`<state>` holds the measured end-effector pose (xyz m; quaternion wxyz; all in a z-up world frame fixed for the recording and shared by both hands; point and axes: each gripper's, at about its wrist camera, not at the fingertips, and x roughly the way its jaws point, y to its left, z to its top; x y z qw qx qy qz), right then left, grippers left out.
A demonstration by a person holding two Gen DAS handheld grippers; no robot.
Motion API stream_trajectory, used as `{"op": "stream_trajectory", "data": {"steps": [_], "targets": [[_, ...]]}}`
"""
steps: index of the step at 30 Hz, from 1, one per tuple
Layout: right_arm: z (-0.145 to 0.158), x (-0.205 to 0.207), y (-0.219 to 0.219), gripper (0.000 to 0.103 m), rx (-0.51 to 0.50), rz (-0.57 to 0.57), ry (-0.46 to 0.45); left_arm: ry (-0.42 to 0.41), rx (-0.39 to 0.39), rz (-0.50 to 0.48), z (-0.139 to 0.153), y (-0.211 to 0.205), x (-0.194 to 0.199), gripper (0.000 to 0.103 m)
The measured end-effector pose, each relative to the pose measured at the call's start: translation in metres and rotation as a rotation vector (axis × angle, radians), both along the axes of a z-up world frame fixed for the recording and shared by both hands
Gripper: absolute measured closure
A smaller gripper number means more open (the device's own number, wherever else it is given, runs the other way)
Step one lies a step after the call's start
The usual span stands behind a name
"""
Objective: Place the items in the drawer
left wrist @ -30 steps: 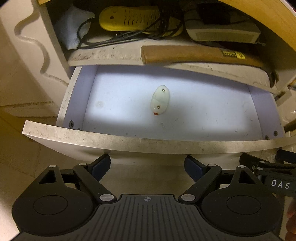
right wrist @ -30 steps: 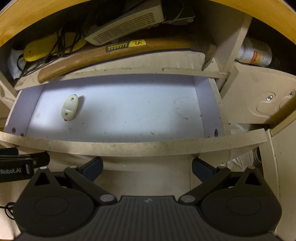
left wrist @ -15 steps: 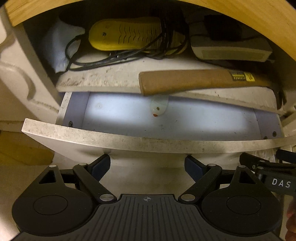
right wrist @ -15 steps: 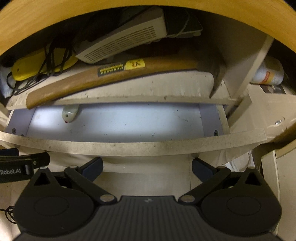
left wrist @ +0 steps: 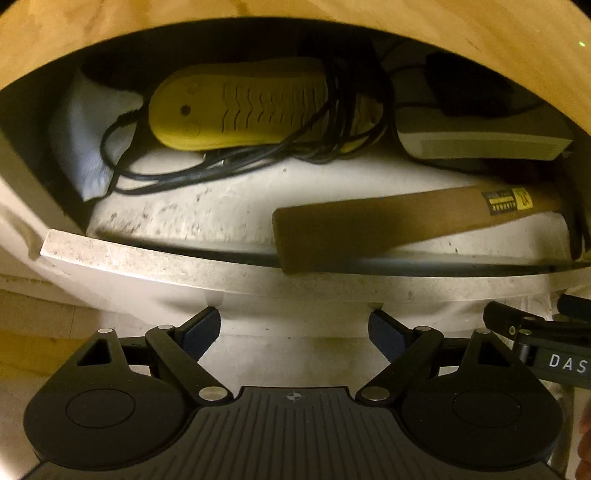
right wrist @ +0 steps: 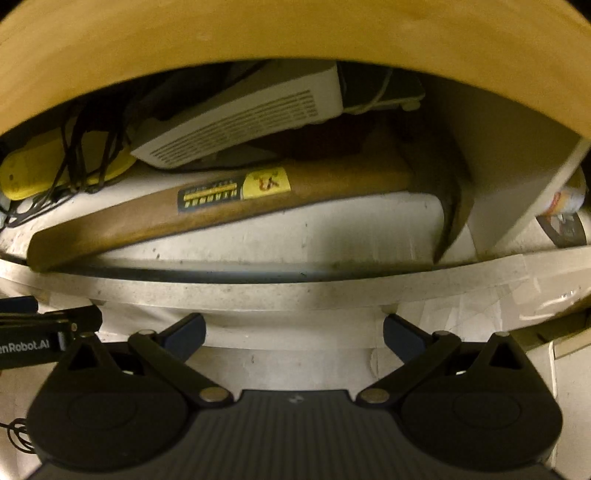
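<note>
The drawer (left wrist: 236,266) is almost shut. Only a thin dark gap shows between its pale speckled front edge and the shelf (left wrist: 229,206) above it. The inside of the drawer is hidden, so I cannot tell what lies in it.

The left gripper (left wrist: 294,330) is spread wide and holds nothing. Its blue fingertips (left wrist: 201,332) sit right up against the drawer front, just under the top edge. The right gripper (right wrist: 294,332) is spread wide too, with nothing between its fingers. Its blue fingertips (right wrist: 400,338) are also close against the drawer front (right wrist: 295,295). The two grippers are side by side, and each one peeks into the other's view at the edge.

On the shelf lies a hammer (left wrist: 388,225) with a brown wooden handle. The handle end pokes out over the drawer's edge. It has a yellow and black sticker (right wrist: 236,190) on it. Behind the hammer sits a yellow plastic thing (left wrist: 240,107) with wavy slits, and black cords (left wrist: 332,122) are wound around it. A white cloth (left wrist: 88,147) is bunched up at the far left of the shelf. A flat white box with vent slots (right wrist: 243,122) rests at the back, tilted up over the hammer. Past a white wall on the right, a can with a label (right wrist: 565,195) sits in the next space. A tan wooden board (right wrist: 295,33) curves over the top.
</note>
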<state>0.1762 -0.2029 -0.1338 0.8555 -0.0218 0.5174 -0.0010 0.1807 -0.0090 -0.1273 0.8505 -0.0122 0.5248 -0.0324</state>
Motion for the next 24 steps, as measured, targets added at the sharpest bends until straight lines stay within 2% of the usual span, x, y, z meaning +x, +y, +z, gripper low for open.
{"op": "stream_trajectory", "data": {"steps": [11, 24], "targets": [[-0.003, 0.009, 0.001, 0.0, -0.003, -0.007, -0.012, 0.018, 0.006, -0.003, 0.0, 0.001, 0.012, 0.012], [0.0, -0.005, 0.003, 0.0, 0.006, -0.013, -0.027, 0.005, 0.002, -0.004, 0.005, 0.005, 0.0, 0.012]]}}
